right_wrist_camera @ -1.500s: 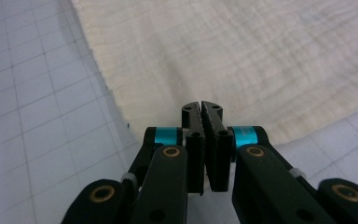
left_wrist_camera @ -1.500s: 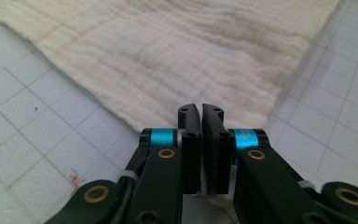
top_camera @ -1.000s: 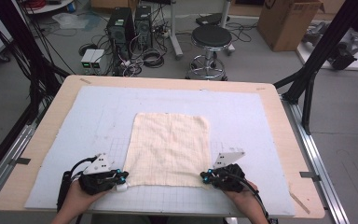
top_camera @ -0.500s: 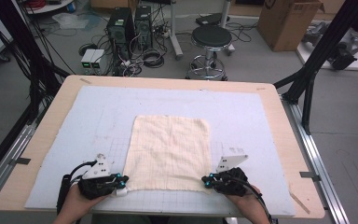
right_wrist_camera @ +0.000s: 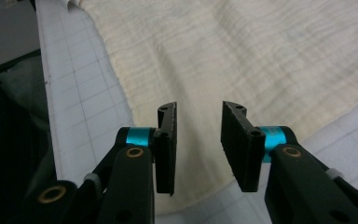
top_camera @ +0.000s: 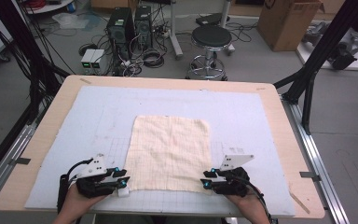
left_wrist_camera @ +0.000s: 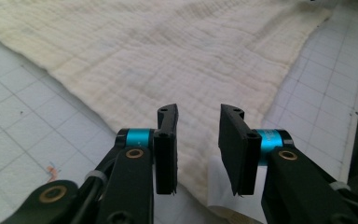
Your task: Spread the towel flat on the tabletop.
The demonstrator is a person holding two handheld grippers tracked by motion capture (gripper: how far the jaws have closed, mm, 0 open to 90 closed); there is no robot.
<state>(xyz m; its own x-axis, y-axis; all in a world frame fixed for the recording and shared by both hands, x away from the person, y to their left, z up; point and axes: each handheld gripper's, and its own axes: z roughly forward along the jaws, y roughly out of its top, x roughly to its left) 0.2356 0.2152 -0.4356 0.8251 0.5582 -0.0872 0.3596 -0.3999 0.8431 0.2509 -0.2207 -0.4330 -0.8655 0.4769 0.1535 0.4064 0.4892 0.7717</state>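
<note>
Cloth lies flat on the counter, spread out. Left tool and right tool, jaws just opened and apart, sit at its near corners, gripping nothing; any folding is probably still ahead.

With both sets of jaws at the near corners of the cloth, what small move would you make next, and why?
Probably draw both grippers back. The left gripper and right gripper have just been opening their jaws; the cloth lies flat on the mat, its near corners between the jaws and unpinched, so it looks released.
</note>
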